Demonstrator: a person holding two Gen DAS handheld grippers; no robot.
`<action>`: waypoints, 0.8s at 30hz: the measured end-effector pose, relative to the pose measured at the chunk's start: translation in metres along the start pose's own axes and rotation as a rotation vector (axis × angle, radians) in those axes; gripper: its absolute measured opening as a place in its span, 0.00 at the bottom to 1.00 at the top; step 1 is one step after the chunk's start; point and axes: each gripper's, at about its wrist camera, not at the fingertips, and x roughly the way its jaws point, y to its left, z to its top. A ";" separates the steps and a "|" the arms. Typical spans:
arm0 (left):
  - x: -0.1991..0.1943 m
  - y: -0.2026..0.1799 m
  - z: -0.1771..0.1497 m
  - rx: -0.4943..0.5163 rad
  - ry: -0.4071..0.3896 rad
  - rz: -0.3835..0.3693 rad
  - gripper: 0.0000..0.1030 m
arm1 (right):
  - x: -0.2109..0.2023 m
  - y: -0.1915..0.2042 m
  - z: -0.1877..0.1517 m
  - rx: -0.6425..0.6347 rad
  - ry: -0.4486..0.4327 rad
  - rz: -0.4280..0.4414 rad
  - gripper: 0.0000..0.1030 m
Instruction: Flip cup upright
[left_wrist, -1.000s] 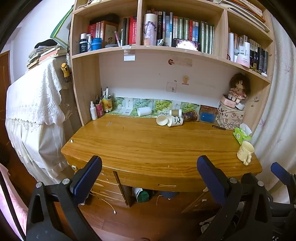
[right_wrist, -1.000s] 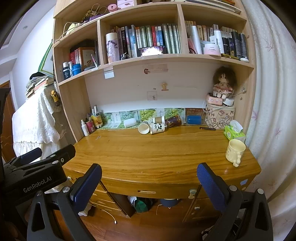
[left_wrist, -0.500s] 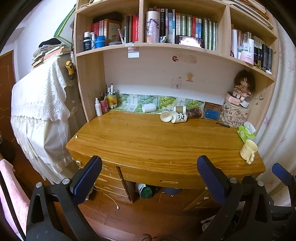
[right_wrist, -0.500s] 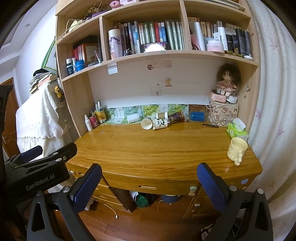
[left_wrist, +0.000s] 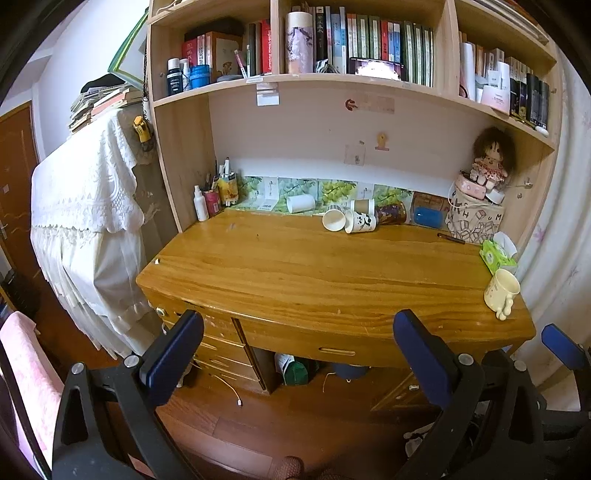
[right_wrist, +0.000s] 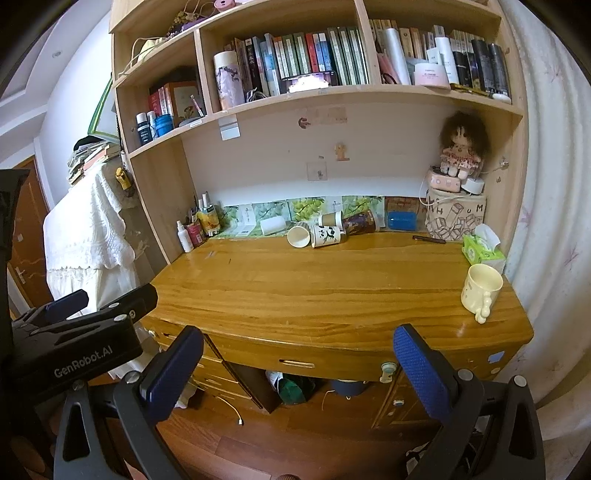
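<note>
Left gripper (left_wrist: 295, 347): held well short of the desk (left_wrist: 295, 273), jaws spread wide, nothing between them; a judgement only, but this wide stance suits an approach not yet begun.
Right gripper (right_wrist: 295, 362): likewise spread wide and empty, held in front of the desk's front edge, beside the left one.
Cream mug (right_wrist: 480, 286): seen on the desk's right end, near the front edge, just in front of the green tissue pack (right_wrist: 482, 251); it appears tilted, mouth up and back, handle toward the front, so it is taken as the cup to be righted, though that cannot be settled.
Paper cups (right_wrist: 317, 234): several lie on their sides at the back of the desk, against the wall; any of them could also be meant.
Reason for the layout: the mug is left apart from other things at the desk's right end, where it can be reached by the right gripper.
Change over the last second: the desk is now seen from slightly farther back and higher; both grippers have been kept equally wide, and nothing on the desk has been moved.
</note>
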 end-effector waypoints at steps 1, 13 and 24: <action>0.001 -0.001 -0.001 0.001 0.003 0.003 1.00 | 0.001 -0.002 0.000 0.001 0.002 0.003 1.00; 0.021 -0.013 -0.004 -0.030 0.068 -0.004 1.00 | 0.017 -0.019 0.001 0.002 0.043 0.015 1.00; 0.054 -0.022 0.006 -0.057 0.119 -0.029 1.00 | 0.047 -0.035 0.012 -0.007 0.086 0.003 1.00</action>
